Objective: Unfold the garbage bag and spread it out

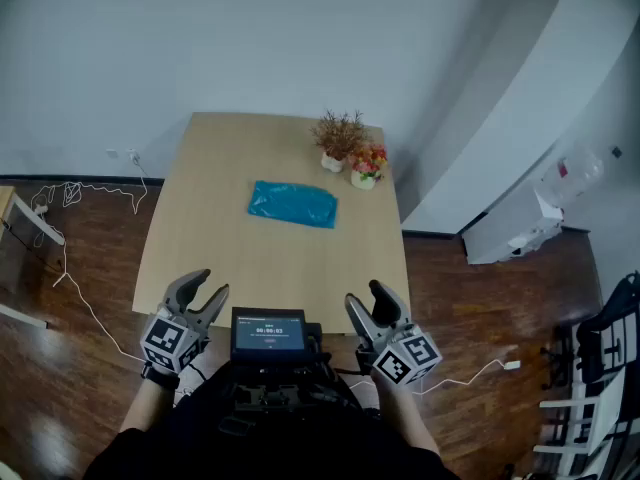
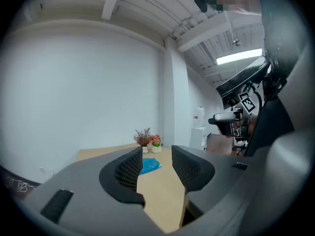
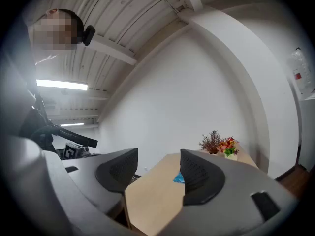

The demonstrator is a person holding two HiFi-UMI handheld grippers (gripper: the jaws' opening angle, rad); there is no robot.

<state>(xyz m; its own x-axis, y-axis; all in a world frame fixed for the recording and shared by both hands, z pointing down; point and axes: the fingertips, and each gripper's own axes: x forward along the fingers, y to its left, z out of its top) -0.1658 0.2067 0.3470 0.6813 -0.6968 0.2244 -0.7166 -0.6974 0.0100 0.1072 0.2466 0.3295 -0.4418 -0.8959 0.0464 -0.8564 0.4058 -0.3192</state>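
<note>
Though folded flat, blue plastic garbage bag [image 1: 293,204] looks crinkly.

Glossy blue plastic garbage bag [image 1: 293,204] on matt wooden table [image 1: 215,258].

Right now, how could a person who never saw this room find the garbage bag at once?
Look at the light wooden table by the white wall. Just beyond its middle lies the garbage bag, folded flat. It is the only blue, shiny thing there; its neighbours are two small flower pots.
</note>
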